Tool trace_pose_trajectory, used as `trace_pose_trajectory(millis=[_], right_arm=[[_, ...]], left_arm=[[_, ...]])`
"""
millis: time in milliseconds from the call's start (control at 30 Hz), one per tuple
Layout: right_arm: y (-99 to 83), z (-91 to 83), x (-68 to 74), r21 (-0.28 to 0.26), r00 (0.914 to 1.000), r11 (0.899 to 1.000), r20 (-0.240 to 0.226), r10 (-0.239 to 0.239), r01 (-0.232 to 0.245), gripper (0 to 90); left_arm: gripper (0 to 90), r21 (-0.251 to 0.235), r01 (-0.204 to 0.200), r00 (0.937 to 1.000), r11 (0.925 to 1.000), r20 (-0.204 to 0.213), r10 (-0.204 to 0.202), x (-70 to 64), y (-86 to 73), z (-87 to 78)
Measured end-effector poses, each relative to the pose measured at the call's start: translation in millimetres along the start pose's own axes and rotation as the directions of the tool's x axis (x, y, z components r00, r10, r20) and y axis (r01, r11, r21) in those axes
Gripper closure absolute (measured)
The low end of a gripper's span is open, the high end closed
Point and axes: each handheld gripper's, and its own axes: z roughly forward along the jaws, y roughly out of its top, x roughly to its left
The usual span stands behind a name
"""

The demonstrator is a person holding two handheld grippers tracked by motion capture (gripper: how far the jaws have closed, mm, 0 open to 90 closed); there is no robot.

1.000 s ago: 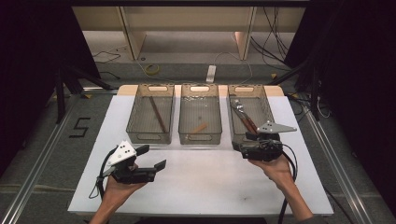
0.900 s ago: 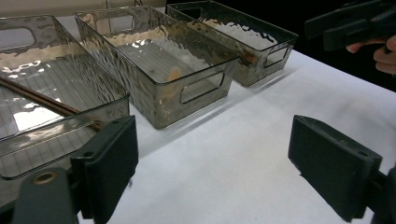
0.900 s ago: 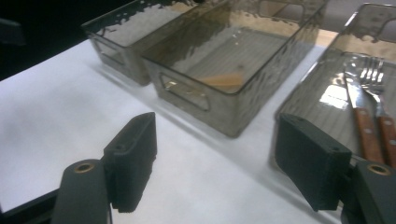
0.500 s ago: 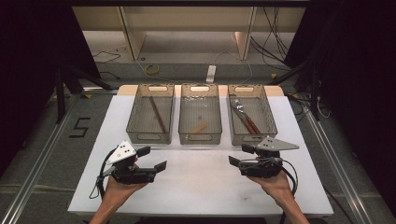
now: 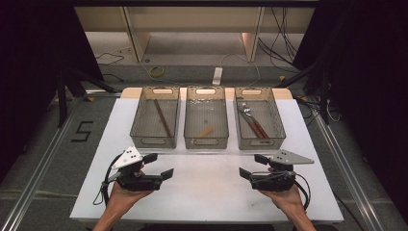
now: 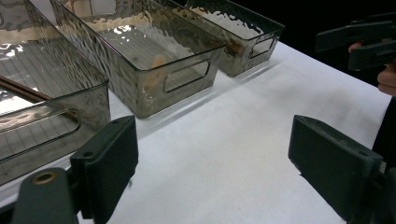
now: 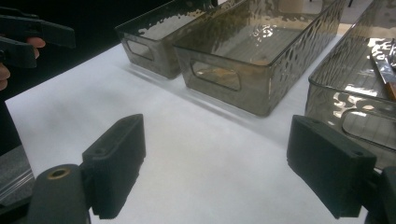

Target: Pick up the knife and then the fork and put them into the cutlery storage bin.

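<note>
Three smoky clear bins stand in a row at the back of the white table (image 5: 207,192). The left bin (image 5: 155,141) holds brown chopsticks (image 5: 162,117). A small wooden piece (image 5: 206,132) lies in the middle bin (image 5: 207,142). Brown-handled cutlery (image 5: 252,121) rests in the right bin (image 5: 260,143). My left gripper (image 5: 159,165) hovers low over the table's near left, open and empty (image 6: 215,158). My right gripper (image 5: 253,166) mirrors it at the near right, open with nothing between its jaws (image 7: 219,158). Both point inward toward each other.
Bare white table lies between the two grippers and in front of the bins. The left bin's front wall (image 6: 46,121) is close to my left gripper; the right bin's handle wall (image 7: 359,121) is close to my right. Cables and shelf legs lie on the floor beyond the table.
My right gripper has drawn back from above the right bin to the near right of the table and turned inward. The left gripper has stayed put.
</note>
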Motion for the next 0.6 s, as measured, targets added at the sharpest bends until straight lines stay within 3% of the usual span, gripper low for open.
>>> trace_pose_trajectory(millis=[600], right_arm=[[-8.3, -7.1, 0.2, -0.008, 0.9998, 1.000, 0.019, 0.008, -0.008, 18.5]], left_arm=[[15.8, 0.006, -0.003, 1.0000, 1.0000, 0.004, 0.003, -0.4, 0.0, 0.4]])
